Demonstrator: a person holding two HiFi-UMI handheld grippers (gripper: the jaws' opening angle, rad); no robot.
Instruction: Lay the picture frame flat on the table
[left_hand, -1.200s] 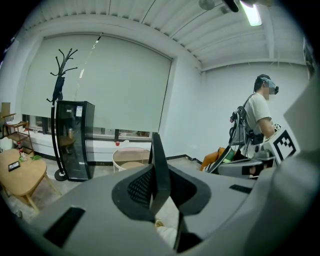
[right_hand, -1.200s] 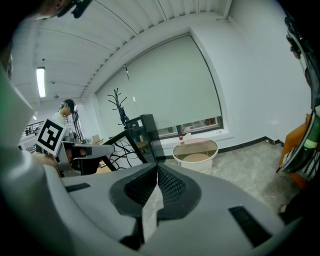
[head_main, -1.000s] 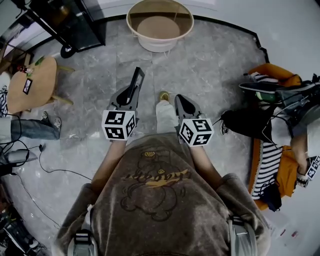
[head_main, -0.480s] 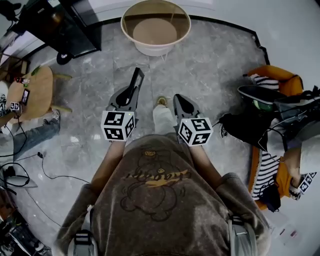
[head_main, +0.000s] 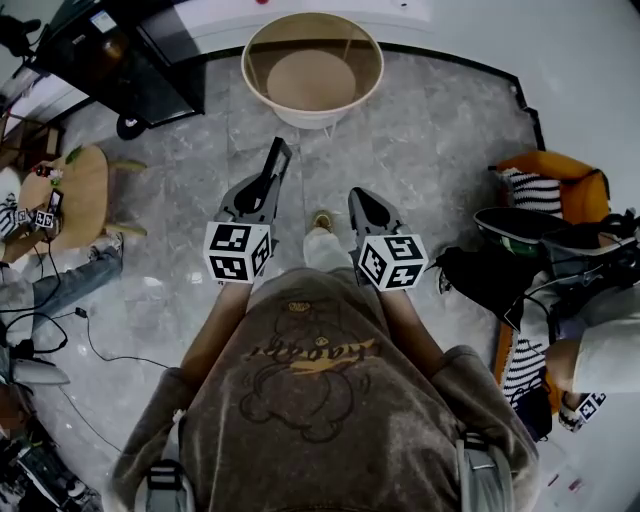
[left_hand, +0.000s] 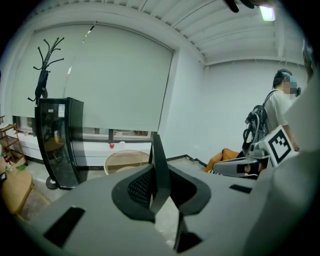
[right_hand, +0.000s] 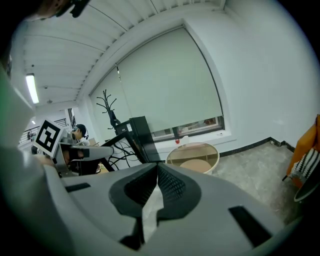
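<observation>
Fingers (left_hand: 136, 189) of the left gripper (head_main: 262, 190) pinch the dark picture frame (left_hand: 158, 160).

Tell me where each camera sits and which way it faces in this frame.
Head view: on the person's head, looking steeply down at the floor; shows their torso, arms, the right gripper and the left gripper clamping the picture frame.
Left gripper view: on the left gripper, looking along its jaws, shut on the frame, toward the window wall.
Right gripper view: on the right gripper, looking along its empty, shut jaws the same way.
Shared: all three show the round table ahead.
</observation>
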